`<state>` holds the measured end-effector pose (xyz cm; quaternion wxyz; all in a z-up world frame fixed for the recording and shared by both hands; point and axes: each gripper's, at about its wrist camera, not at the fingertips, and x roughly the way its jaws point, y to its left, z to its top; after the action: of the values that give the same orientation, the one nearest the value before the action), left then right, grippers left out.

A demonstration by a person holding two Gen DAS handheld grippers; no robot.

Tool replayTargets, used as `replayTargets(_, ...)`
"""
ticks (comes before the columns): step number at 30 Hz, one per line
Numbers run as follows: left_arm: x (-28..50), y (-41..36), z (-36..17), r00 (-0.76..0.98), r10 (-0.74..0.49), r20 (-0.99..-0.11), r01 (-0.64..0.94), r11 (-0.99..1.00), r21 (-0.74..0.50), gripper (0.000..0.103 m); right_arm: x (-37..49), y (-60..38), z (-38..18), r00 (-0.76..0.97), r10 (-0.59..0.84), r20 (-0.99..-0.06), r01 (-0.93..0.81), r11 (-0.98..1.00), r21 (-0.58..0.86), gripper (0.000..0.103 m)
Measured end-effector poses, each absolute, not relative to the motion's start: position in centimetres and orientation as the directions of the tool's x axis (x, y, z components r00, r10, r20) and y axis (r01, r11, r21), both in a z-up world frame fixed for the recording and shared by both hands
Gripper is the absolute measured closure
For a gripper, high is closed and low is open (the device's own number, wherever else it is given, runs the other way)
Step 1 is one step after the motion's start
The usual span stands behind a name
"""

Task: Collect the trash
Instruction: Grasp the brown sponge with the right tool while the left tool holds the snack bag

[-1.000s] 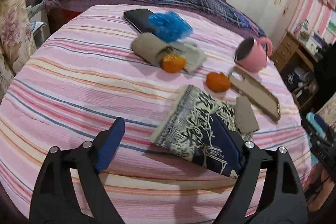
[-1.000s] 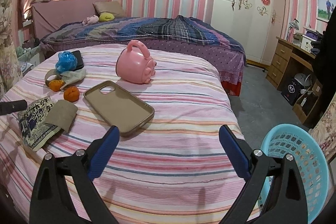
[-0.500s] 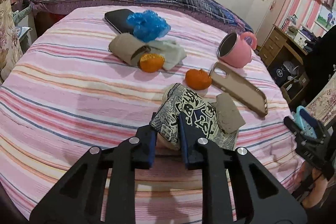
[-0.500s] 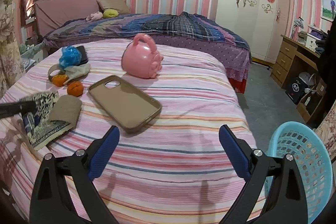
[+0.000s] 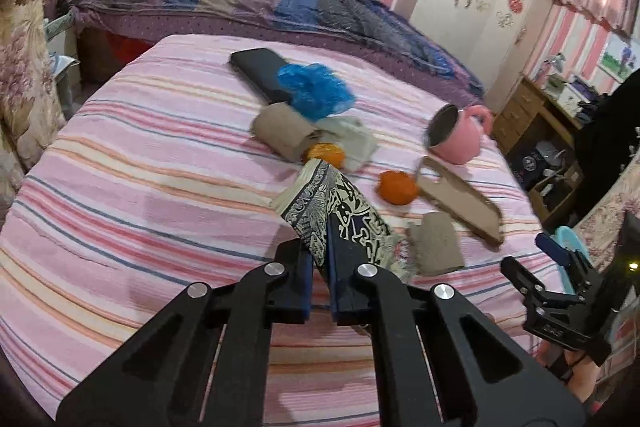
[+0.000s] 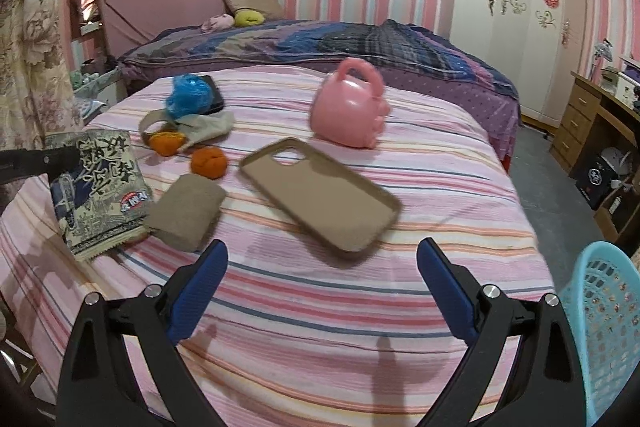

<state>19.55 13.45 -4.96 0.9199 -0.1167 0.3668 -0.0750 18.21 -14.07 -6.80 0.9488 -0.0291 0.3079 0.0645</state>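
I am pinching the printed snack wrapper (image 5: 340,211) in my left tongs (image 5: 320,263), the blue pads closed narrow on its near edge so the flat, crinkly packet is tilting up off the striped bedspread (image 5: 140,163). In the right wrist view the same wrapper (image 6: 100,187) is showing black and cream calligraphy, a small red badge and a serrated bottom seam, with the dark tip of my left tongs (image 6: 60,159) biting its upper corner. Just beside it a short, soft-looking brown cardboard tube (image 6: 186,213) is lying on its side, touching the wrapper's edge. Beyond that, two dimpled orange tangerines (image 6: 208,163) are sitting near a flattened cardboard roll (image 5: 282,135) and a crumpled grey-green cloth (image 5: 352,143). A scrunched blue plastic bag (image 5: 316,91) is resting against a flat black phone (image 5: 256,67) farther back. A tan, matte phone case (image 6: 320,195) is lying open side up near the middle of the bed, and a glossy pink mug (image 6: 350,111) is tipped on its side behind it. My right tongs (image 6: 322,285) are hanging wide apart over the near part of the bedspread, gripping nothing. A pale blue perforated plastic basket (image 6: 600,307) is standing on the floor off the bed's right side.
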Motion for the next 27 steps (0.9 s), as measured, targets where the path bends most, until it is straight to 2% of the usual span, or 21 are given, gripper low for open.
replayTargets(11, 20.1, 16.0, -4.9, 0.731, -0.139, -0.668, -0.021, 0.974, -0.226, 0.098, 20.3, -8.7, -6.8, 0.766, 0.179, -0.618, -0.232, 0.973, -0.005, 0.01)
replayTargets(19, 20.3, 17.5, -5.2, 0.732, -0.118, -0.672, -0.058, 0.971, -0.233, 0.098, 22.8, -6.0, -7.7, 0.7, 0.179, -0.691, -0.25, 0.968, -0.003, 0.011)
replayTargets(20, 20.4, 17.6, -5.2, 0.732, -0.12, -0.671, -0.058, 0.97, -0.236, 0.098, 22.9, -6.0, -7.9, 0.689, 0.19, -0.699, -0.263, 0.965, 0.004, 0.014)
replayTargets(22, 20.3, 17.6, -5.1, 0.734, -0.125, -0.668, -0.056, 0.969, -0.242, 0.098, 23.1, -5.8, -8.2, 0.654, 0.249, -0.714, -0.31, 0.95, 0.047, 0.036)
replayTargets(23, 20.3, 17.6, -5.1, 0.735, -0.126, -0.666, -0.054, 0.969, -0.243, 0.098, 23.0, -5.9, -8.2, 0.65, 0.259, -0.715, -0.318, 0.947, 0.054, 0.042)
replayTargets(24, 20.2, 17.5, -5.0, 0.738, -0.129, -0.663, -0.05, 0.968, -0.244, 0.098, 23.0, -5.9, -8.3, 0.644, 0.272, -0.715, -0.331, 0.942, 0.061, 0.052)
replayTargets(25, 20.1, 17.5, -4.9, 0.741, -0.132, -0.659, -0.047, 0.968, -0.246, 0.098, 22.8, -5.7, -8.3, 0.645, 0.279, -0.711, -0.343, 0.938, 0.057, 0.057)
replayTargets(27, 19.9, 17.3, -4.6, 0.749, -0.145, -0.646, -0.036, 0.965, -0.258, 0.098, 22.1, -5.7, -8.1, 0.669, 0.279, -0.689, -0.351, 0.936, 0.038, 0.059)
